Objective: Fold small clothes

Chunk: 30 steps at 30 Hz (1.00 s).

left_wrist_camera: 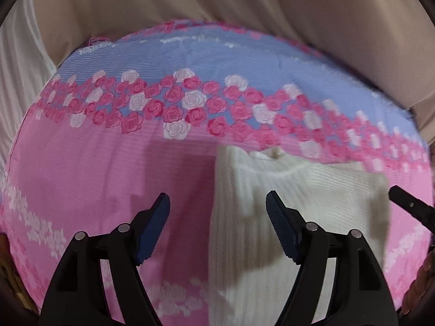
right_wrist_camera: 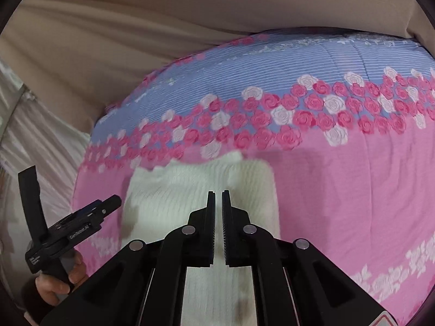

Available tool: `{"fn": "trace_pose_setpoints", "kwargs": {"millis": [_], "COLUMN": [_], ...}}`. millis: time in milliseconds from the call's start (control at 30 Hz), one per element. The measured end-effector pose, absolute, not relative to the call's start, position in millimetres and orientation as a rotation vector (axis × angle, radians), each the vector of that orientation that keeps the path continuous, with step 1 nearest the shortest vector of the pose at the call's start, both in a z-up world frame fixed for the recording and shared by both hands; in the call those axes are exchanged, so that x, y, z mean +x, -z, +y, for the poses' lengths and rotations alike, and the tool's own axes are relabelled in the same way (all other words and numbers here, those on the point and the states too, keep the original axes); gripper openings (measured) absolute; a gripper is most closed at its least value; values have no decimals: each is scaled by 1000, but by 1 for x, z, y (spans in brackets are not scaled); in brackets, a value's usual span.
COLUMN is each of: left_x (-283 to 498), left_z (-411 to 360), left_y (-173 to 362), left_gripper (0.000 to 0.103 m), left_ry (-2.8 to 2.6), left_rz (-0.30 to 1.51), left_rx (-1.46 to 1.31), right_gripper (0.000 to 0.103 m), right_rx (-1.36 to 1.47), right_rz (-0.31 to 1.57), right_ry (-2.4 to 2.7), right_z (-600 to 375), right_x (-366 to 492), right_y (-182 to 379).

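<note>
**White knit garment lying folded on the rose-print bedspread, both grippers above it**

Taking the white ribbed knit garment (left_wrist_camera: pixel 272 203) as the landmark: to its left a broad band of bare pink bedspread (left_wrist_camera: pixel 81 176) is lying flat, reaching out to the bed's left edge, where pale pleated fabric (left_wrist_camera: pixel 19 81) is hanging. The garment's left edge is running straight and crisp; its far edge is showing a neckline with a small label. Beyond the garment, a band of pink and white roses is crossing the spread, then a blue striped zone, then a beige draped cloth (left_wrist_camera: pixel 217 0) is closing off the far side. To the garment's right, another strip of pink spread is lying bare.

The left gripper (left_wrist_camera: pixel 217 217) is hovering with its jaws spread wide, one blue pad over the pink spread and the other over the garment's left portion, gripping nothing. In the right wrist view it (right_wrist_camera: pixel 89 212) is sitting left of the garment (right_wrist_camera: pixel 190 190), with the person's hand (right_wrist_camera: pixel 59 279) wrapping its handle.

The right gripper (right_wrist_camera: pixel 218 198) is pointing along the garment's middle, its jaws drawn almost together with only a narrow slit between them; no cloth is showing in that slit. In the left wrist view its tip (left_wrist_camera: pixel 407 203) is poking in at the garment's right edge.
</note>
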<state>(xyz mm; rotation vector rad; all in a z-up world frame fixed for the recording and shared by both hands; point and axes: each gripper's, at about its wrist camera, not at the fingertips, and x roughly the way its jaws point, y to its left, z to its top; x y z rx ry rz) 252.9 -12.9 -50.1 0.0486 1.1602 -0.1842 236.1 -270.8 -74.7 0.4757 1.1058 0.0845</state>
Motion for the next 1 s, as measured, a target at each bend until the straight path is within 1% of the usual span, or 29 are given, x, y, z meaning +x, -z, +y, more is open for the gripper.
{"fn": "trace_pose_setpoints", "kwargs": {"millis": [67,100,133,167,200,267,333,367,400,433,467,500,533,567,600,633,667,700,733,767,833,867,900,933,967,1000], "left_x": [269,273,278,280,280,268,243,220,201,176,151,132,116,100,92,87,85,86,89,93,98,100,101,101,101,100], "left_z": [-17,-15,-8,-1,7,24,36,42,46,50,52,54,53,49,44,40,39,41,41,42,43,43,43,43,41,39], "left_y": [76,88,96,97,97,82,58,42,34,28,27,31,40,58,74,89,100,95,91,85,81,85,88,89,89,89], "left_gripper": [73,74,77,78,77,75,73,74,76,81,84,86,86,86,80,59,56,51,39,37,38,38,42,44,45,46], "left_ry": [145,137,130,125,120,139,167,193,226,264,300,323,334,340,334,328,339,322,326,319,290,286,278,273,268,262], "left_rz": [1212,1235,1250,1264,1281,1265,1203,1163,1146,1142,1151,1172,1203,1259,1304,1343,1364,1334,1336,1331,1324,1337,1342,1332,1325,1317], "left_rx": [97,99,55,3,-48,-118,-107,-91,-84,-81,-81,-80,-78,-66,-47,-36,-56,-77,-79,-67,-41,-46,-54,-57,-43,-25], "right_gripper": [4,4,4,4,4,6,17,18,21,36,55,63,66,66,65,47,11,12,11,11,10,10,10,11,13,14], "right_rx": [439,435,456,515,557,536,489,489,490,490,496,516,547,581,598,599,575,588,658,687,639,612,588,544,564,586], "right_rz": [1203,1192,1171,1183,1183,1138,1090,1080,1086,1093,1090,1087,1095,1127,1156,1181,1210,1208,1138,1073,1003,1043,1114,1227,1233,1207], "right_ry": [-35,-25,-29,-35,-35,-19,-42,-76,-105,-120,-122,-128,-139,-158,-171,-175,-160,-153,-180,-198,-177,-150,-121,-81,-81,-70], "right_z": [-275,-278,-285,-293,-298,-302,-298,-294,-290,-284,-278,-272,-267,-259,-253,-247,-242,-243,-251,-258,-267,-271,-271,-269,-269,-271], "right_x": [253,255,256,257,255,237,202,178,157,134,107,89,74,62,58,57,58,59,56,53,47,47,48,49,43,40], "right_y": [111,120,121,120,116,92,65,56,52,52,53,58,65,78,90,103,112,112,97,82,61,75,98,135,151,149]}}
